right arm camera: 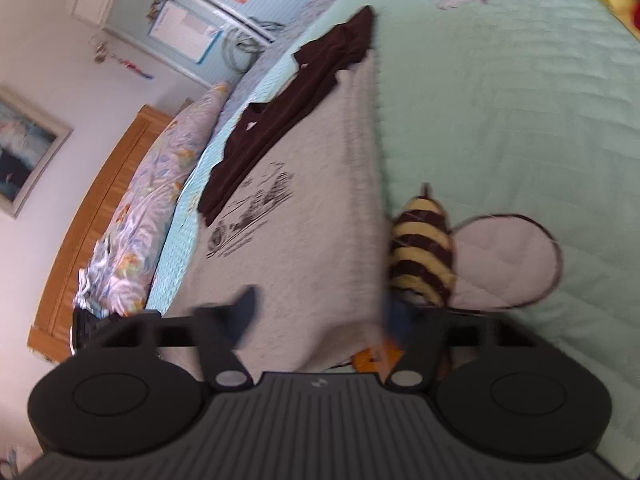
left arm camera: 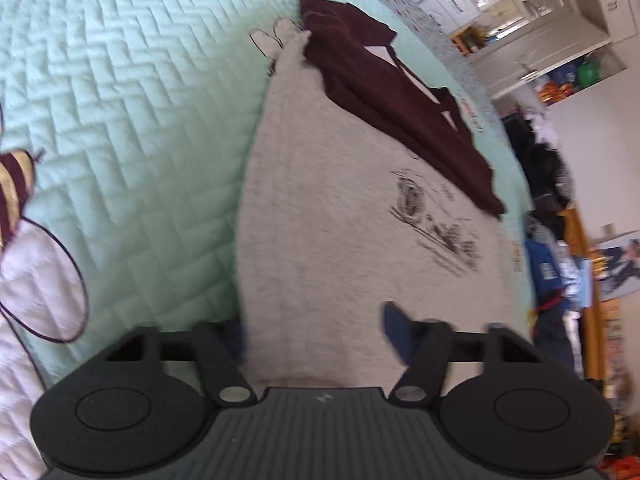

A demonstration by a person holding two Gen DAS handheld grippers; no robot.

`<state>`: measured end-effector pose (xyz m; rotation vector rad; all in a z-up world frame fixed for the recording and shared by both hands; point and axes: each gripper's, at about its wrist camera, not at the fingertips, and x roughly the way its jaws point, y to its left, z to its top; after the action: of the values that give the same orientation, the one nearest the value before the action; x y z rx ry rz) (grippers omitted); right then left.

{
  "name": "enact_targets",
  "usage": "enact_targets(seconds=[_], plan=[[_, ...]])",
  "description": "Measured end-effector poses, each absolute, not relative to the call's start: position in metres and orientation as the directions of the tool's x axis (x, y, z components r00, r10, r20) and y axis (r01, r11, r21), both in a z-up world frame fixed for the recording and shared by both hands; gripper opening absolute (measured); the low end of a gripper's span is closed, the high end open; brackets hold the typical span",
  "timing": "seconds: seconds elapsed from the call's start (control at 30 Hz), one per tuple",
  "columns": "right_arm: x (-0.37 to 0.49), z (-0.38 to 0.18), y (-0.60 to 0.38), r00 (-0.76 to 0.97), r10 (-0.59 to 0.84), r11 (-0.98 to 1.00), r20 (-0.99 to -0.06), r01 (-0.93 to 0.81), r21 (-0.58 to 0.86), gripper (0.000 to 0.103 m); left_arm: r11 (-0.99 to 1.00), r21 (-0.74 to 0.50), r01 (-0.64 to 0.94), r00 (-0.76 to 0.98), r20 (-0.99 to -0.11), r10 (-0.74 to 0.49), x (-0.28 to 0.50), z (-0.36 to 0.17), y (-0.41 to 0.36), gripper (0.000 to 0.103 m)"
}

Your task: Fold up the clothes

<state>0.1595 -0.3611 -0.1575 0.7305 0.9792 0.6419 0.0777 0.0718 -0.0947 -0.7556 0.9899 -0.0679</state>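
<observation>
Left wrist view: a grey printed garment (left arm camera: pixel 340 208) lay spread on a mint quilted bedspread (left arm camera: pixel 132 120). A dark maroon garment (left arm camera: pixel 396 108) lay partly on the grey one, over its far right part. The left gripper (left arm camera: pixel 320 344) sat at the grey garment's near edge, with cloth running between its fingers (left arm camera: pixel 400 332). Blur hid whether the pads pressed the cloth, so I cannot tell if they gripped it.

Right wrist view: the same grey garment (right arm camera: pixel 312 208) stretched away, with the maroon garment (right arm camera: pixel 288 120) along its far left side. A striped bee patch (right arm camera: pixel 424 248) on the bedspread (right arm camera: pixel 500 120) lay just right of the grey garment. A floral pillow (right arm camera: pixel 160 184) sat further left of it. The right gripper (right arm camera: pixel 320 320) straddled the grey garment's near edge. The fingers (right arm camera: pixel 244 308) had cloth between them, but the blur left the grip unclear.
</observation>
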Motion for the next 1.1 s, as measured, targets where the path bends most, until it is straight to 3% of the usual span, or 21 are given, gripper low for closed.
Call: enact_targets(seconds=[0.07,0.13,0.27,0.4,0.53,0.87,1.1], plan=[[0.159,-0.169,-0.368,0.423,0.773,0.565,-0.474,-0.116,0.817,0.018,0.749,-0.603,-0.274,0.581,-0.725,-0.371,0.078,-0.096,0.073,0.036],[0.157,-0.171,-0.369,0.431,0.774,0.558,-0.464,-0.116,0.822,0.017,0.761,-0.595,-0.259,0.595,-0.719,-0.359,0.074,-0.097,0.074,0.029],[0.153,-0.165,-0.366,0.442,0.784,0.538,-0.436,-0.133,0.832,0.014,0.769,-0.605,-0.207,0.674,-0.658,-0.336,0.052,-0.099,0.086,0.028],[0.154,-0.163,-0.363,0.45,0.82,0.446,-0.353,-0.116,0.888,0.014,0.669,-0.711,-0.218,0.762,-0.552,-0.339,0.034,-0.114,0.096,0.027],[0.153,-0.171,-0.365,0.47,0.846,0.32,-0.254,-0.065,0.945,0.014,0.615,-0.749,-0.247,0.764,-0.541,-0.352,0.027,-0.12,0.098,0.021],[0.152,-0.176,-0.372,0.505,0.862,0.067,-0.051,-0.014,0.998,0.013,0.566,-0.801,-0.197,0.839,-0.436,-0.325,0.009,-0.097,0.095,0.016],[0.15,-0.173,-0.379,0.53,0.848,0.02,-0.01,-0.013,1.0,0.013,0.581,-0.795,-0.174,0.849,-0.42,-0.32,0.004,-0.082,0.09,0.015]])
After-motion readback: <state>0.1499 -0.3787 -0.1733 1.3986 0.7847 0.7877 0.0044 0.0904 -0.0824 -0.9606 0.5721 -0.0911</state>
